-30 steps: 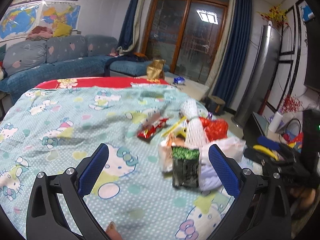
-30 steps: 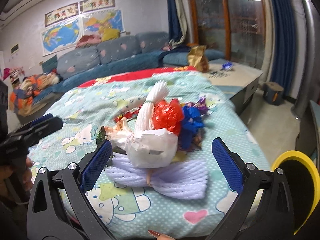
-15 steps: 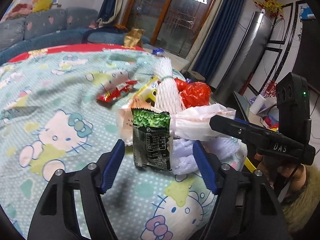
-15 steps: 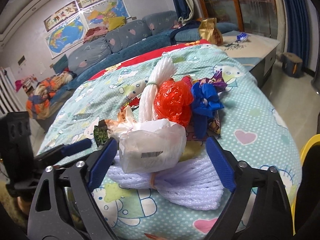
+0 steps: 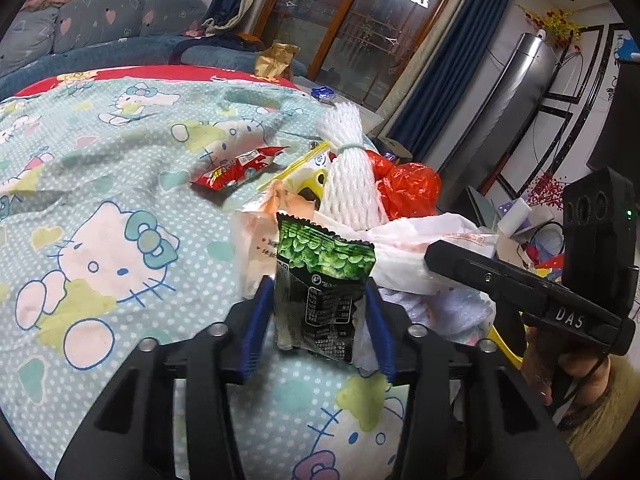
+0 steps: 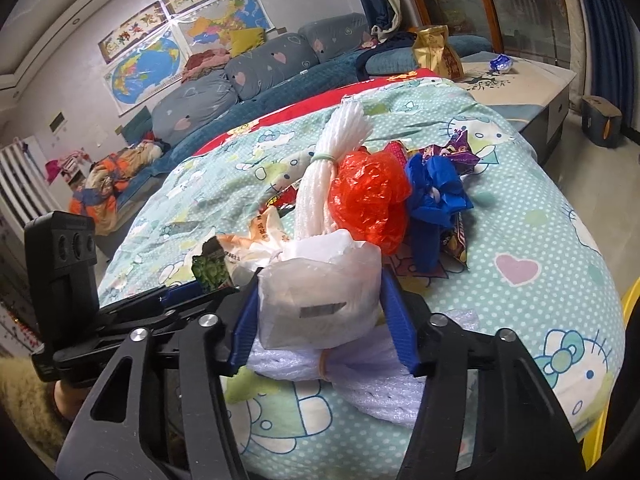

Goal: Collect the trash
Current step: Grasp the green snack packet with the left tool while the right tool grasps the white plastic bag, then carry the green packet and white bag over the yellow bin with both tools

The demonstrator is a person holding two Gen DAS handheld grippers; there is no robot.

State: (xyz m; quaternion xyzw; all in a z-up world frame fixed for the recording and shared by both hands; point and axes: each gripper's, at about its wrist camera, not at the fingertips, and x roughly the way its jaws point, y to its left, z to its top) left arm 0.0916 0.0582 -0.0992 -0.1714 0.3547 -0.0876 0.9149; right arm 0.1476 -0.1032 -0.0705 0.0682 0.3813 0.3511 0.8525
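Observation:
A heap of trash lies on the Hello Kitty bedspread (image 5: 100,208). In the left wrist view a green snack packet (image 5: 324,280) stands upright between the blue pads of my left gripper (image 5: 318,316). The jaws are closing and both pads touch the packet's edges. In the right wrist view my right gripper (image 6: 320,316) is closing on a white plastic bag (image 6: 320,280), which fills the gap and is squeezed by both pads. Behind them lie a white foam net (image 6: 320,184), a red plastic bag (image 6: 368,200) and a blue bag (image 6: 436,196).
A red snack wrapper (image 5: 236,170) lies apart on the bedspread, to the left of the heap. A lilac foam net (image 6: 360,372) sits under the white bag, and a purple wrapper (image 6: 460,152) lies behind the blue bag. A yellow rim (image 6: 626,312) shows at the bed's right edge. A low table (image 6: 520,80) stands beyond.
Both grippers dropped toward the heap and narrowed from wide open. The left now has the green packet between its pads, and the right has closed onto the white bag.

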